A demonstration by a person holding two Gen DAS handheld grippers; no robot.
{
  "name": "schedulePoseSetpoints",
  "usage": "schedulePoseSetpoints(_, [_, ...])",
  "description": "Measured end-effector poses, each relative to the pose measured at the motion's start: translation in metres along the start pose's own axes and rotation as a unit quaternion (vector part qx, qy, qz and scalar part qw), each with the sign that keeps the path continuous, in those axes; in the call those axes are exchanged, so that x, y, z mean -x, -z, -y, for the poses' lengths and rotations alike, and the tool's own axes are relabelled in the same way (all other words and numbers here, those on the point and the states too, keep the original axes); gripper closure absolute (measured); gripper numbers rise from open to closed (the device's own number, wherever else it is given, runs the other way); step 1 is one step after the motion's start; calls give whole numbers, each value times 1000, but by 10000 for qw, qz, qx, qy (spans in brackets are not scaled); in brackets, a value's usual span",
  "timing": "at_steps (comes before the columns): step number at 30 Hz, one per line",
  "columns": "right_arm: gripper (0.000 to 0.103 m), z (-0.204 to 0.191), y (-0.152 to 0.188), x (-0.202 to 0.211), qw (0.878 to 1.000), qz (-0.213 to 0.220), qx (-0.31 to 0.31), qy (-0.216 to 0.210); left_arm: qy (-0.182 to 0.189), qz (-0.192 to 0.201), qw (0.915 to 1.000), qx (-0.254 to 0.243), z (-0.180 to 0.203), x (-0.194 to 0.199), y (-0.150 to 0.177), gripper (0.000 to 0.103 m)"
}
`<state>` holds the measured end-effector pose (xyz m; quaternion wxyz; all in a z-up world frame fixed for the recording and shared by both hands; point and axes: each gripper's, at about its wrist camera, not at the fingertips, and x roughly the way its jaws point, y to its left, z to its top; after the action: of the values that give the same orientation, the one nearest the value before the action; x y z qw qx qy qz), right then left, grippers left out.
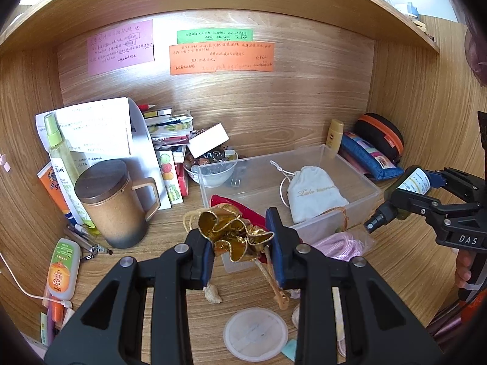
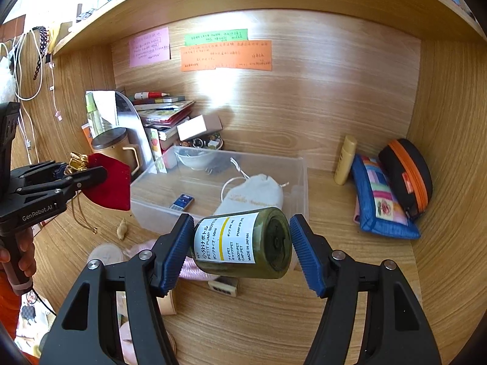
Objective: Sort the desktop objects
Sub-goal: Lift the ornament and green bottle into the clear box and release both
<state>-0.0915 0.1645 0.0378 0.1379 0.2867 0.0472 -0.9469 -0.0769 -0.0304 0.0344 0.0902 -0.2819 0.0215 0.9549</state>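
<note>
both grippers are loaded. left gripper (image 1: 242,243) pinches the crinkled gold neck of a red pouch (image 1: 234,234), soft velvet-like cloth with gold cord dangling, held up over the desk (image 1: 395,273) at the near edge of the bin (image 1: 362,188). right gripper (image 2: 242,248) clamps a small bottle (image 2: 243,241) lying crosswise between its ribbed blue pads, dark green plastic with a glossy white label, to the right of the bin.

sorting looks partly done: the clear hard-walled bin already holds a white cloth bag (image 1: 313,193) and a small blue box (image 2: 182,201). left loose, i judge: a shell (image 1: 212,293), a round lid (image 1: 255,333), pink cord (image 1: 341,243).
</note>
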Motion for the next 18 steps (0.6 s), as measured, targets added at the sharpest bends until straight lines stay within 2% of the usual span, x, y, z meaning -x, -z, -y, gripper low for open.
schedulePoseSetpoints(7, [41,3,-14,-5,9995,68,-153,-265,86,87,9999,71,-4,-1,-14,72])
schedulePoseSetpoints(18, [41,11,-34,-21,9995,157,-175,-215,188,105,9996,179,-10,-15,-31,72])
